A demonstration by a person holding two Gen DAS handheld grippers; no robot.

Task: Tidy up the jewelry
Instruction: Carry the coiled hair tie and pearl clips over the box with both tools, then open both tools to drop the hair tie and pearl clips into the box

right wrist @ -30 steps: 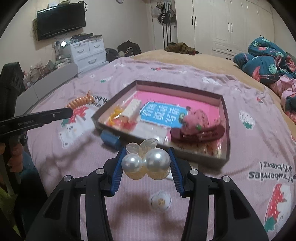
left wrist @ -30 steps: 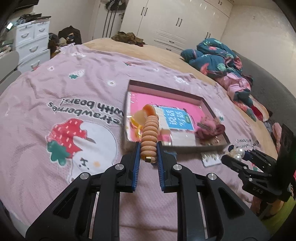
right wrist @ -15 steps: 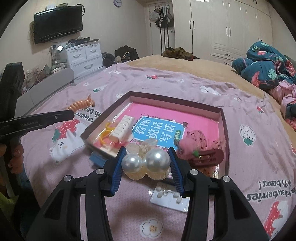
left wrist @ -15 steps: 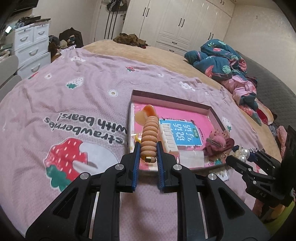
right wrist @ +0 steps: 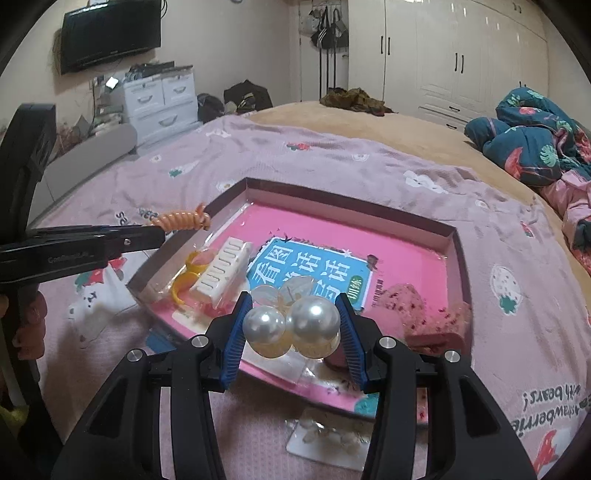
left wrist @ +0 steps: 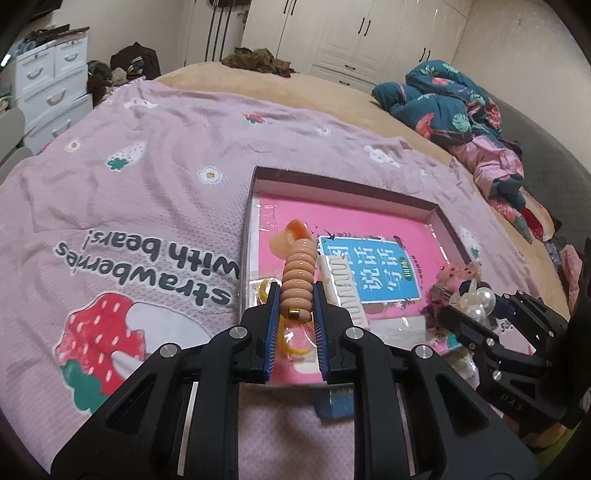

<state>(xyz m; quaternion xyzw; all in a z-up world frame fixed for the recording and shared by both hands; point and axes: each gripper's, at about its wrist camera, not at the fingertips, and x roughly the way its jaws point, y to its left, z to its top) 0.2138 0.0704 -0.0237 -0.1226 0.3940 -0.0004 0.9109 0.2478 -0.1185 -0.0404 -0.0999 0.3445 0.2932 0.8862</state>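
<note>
Left gripper [left wrist: 295,295] clamped on ribbed orange spiral hair tie [left wrist: 298,273], right gripper [right wrist: 293,325] clamped on glossy pearl hair clip [right wrist: 295,323], both over near edge of shallow cardboard tray [right wrist: 458,236]. White card of small pearl pieces [right wrist: 328,439] on bedspread just before tray. Inside: yellow clip [right wrist: 184,282], white ridged claw clip [right wrist: 221,275], pink speckled clip [right wrist: 424,314], blue-label pink book [right wrist: 314,273]. Beyond, quilted pink strawberry bedspread [left wrist: 155,177], crumpled teal floral blanket [left wrist: 450,107]

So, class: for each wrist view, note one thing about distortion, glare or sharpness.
Left wrist view: fisheye bends the wardrobe and darkens the corners; the orange spiral hair tie is sharp. Right wrist view: the pearl clip shows bright highlights, plastic film in the box glints, and the room edges curve.
</note>
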